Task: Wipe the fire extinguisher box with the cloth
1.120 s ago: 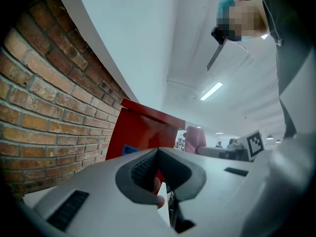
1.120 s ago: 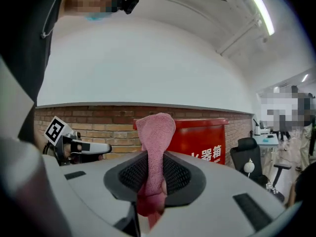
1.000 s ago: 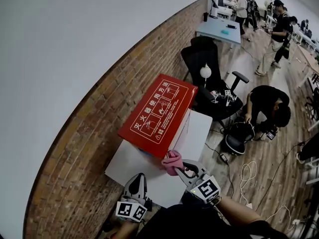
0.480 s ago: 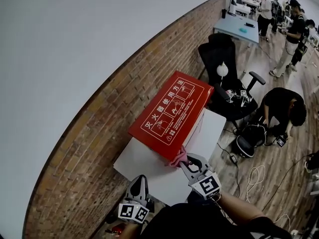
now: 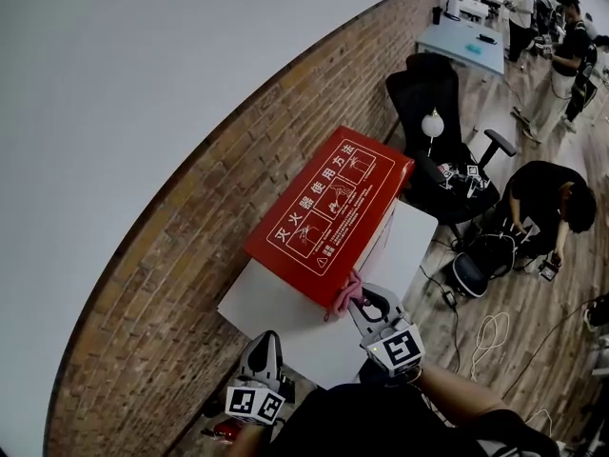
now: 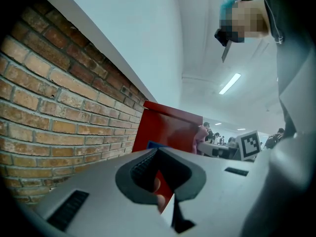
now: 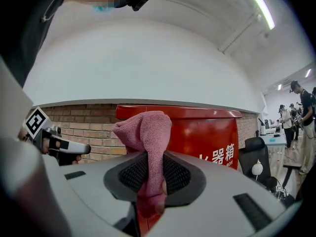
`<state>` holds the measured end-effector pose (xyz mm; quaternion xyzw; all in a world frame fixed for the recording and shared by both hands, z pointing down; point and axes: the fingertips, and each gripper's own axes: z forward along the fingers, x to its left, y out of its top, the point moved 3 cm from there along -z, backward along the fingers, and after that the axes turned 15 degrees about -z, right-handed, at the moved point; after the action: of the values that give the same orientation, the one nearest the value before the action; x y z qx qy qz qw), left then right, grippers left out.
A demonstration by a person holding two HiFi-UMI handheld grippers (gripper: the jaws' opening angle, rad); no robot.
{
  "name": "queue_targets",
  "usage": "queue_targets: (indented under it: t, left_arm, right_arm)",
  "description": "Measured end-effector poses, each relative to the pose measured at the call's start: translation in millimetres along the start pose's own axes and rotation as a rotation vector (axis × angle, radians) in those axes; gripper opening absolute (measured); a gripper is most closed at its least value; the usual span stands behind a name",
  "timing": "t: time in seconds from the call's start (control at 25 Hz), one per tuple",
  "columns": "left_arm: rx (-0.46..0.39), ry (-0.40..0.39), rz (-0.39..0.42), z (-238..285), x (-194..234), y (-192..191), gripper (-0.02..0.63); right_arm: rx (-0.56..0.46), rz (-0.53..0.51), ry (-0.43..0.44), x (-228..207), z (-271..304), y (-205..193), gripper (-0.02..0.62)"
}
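The red fire extinguisher box [image 5: 328, 208] lies on a white platform [image 5: 276, 317] against the brick wall. My right gripper [image 5: 364, 303] is shut on a pink cloth [image 5: 346, 295], which touches the box's near right corner. In the right gripper view the cloth [image 7: 148, 132] sticks up between the pads of the right gripper [image 7: 150, 154], with the box's red front [image 7: 212, 132] just behind it. My left gripper [image 5: 263, 348] hangs shut and holding nothing at the platform's near edge, left of the box. Its own view, over the left gripper [image 6: 157, 154], shows the box's end [image 6: 168, 130].
A brick wall [image 5: 181, 255] runs along the left of the platform. Beyond the box stands a black office chair [image 5: 433, 93]. A person crouches [image 5: 547, 198] on the wooden floor at the right, near cables [image 5: 485, 336]. Further back are a blue table [image 5: 466, 41] and standing people.
My right gripper has carried the pink cloth up from just below the box's corner until it rests against that corner. The left gripper has stayed low by the platform's edge.
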<state>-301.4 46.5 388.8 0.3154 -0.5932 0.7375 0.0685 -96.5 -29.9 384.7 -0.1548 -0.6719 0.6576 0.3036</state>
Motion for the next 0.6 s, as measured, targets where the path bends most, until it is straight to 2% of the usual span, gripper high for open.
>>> queue_targets:
  t: [0.6]
  left_arm:
    - [0.013,0.013,0.023,3,-12,-2,0.017]
  right_arm:
    - [0.011,-0.027,-0.009,-23,5,2,0.089]
